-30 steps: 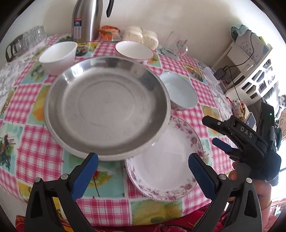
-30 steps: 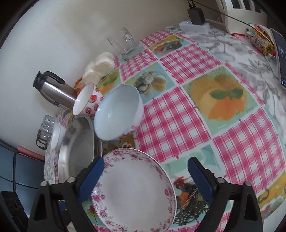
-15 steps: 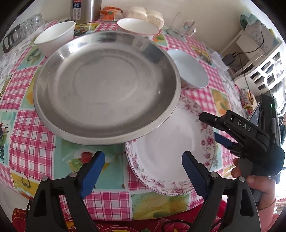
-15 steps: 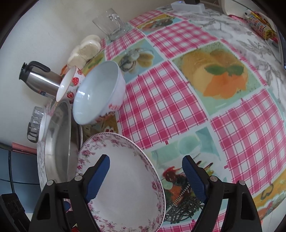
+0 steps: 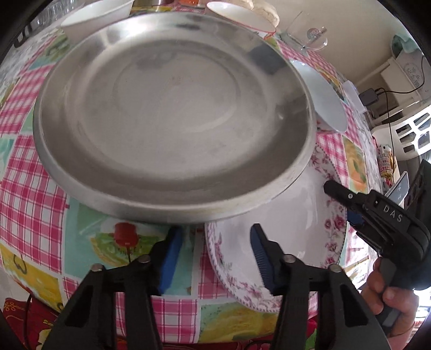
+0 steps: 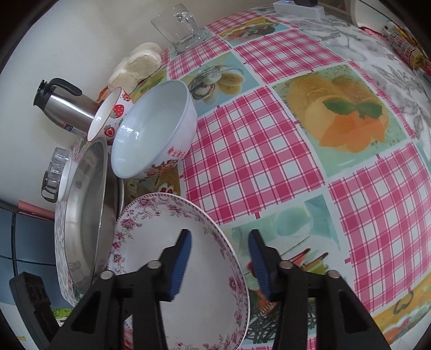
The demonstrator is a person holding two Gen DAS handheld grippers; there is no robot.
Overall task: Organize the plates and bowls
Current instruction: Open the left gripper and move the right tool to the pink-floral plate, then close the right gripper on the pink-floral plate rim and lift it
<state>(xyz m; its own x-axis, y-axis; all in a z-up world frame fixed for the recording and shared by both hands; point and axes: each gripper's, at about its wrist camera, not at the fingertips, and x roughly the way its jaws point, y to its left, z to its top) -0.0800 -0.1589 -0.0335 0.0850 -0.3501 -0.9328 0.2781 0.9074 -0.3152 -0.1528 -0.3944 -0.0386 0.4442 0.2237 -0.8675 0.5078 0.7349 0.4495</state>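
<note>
My left tool point(image 5: 215, 250) and right tool point(image 6: 219, 253) have just been closing, pads not yet pressing anything. The floral plate point(image 6: 188, 258) lies on the desk point(image 6: 269, 150), partly under the steel plate point(image 5: 172, 113). It is stiff, glazed, slippery, breakable; I'd grip its rim.

both the left gripper point(image 5: 215, 247) and right gripper point(image 6: 219, 250) point steeply down, jaws just narrowed.

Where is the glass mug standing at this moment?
In the right wrist view the glass mug stands upright at the top, at the table's far edge by the wall, just right of the white buns.
</note>
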